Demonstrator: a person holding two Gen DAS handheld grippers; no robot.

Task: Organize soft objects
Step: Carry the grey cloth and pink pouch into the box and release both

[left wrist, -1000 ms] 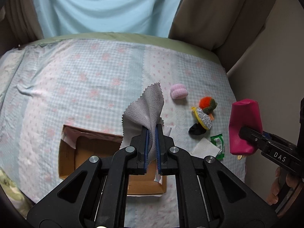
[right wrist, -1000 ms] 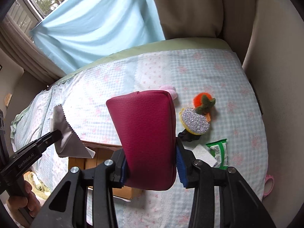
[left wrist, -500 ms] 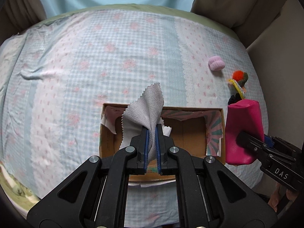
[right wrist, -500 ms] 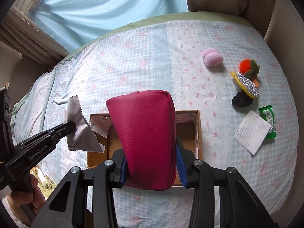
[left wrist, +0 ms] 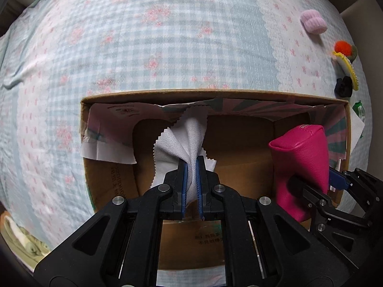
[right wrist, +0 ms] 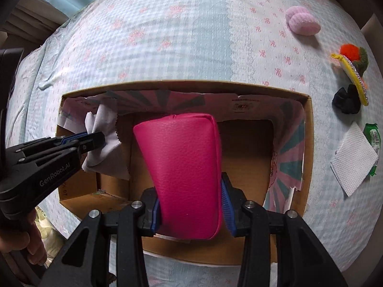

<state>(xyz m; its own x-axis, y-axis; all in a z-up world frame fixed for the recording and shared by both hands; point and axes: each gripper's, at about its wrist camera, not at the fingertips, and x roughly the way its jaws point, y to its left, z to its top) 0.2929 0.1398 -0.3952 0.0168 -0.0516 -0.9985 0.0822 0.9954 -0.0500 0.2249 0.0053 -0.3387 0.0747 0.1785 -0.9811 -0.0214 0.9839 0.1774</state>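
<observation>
Left wrist view: checked pastel bedspread (left wrist: 167,47) underneath, open brown cardboard box (left wrist: 215,94) lying on it. My right gripper (right wrist: 191,205) is clamped on the magenta leather pouch (right wrist: 184,172), held inside the box's right part. My left gripper (left wrist: 190,179) is pinched tight on the grey pinked-edge microfibre cloth (left wrist: 189,138), hanging in the box's left part. Right of the box on the bed: white square napkin (right wrist: 354,160), pink knit puff (right wrist: 302,21), black scrunchie (right wrist: 346,100).
</observation>
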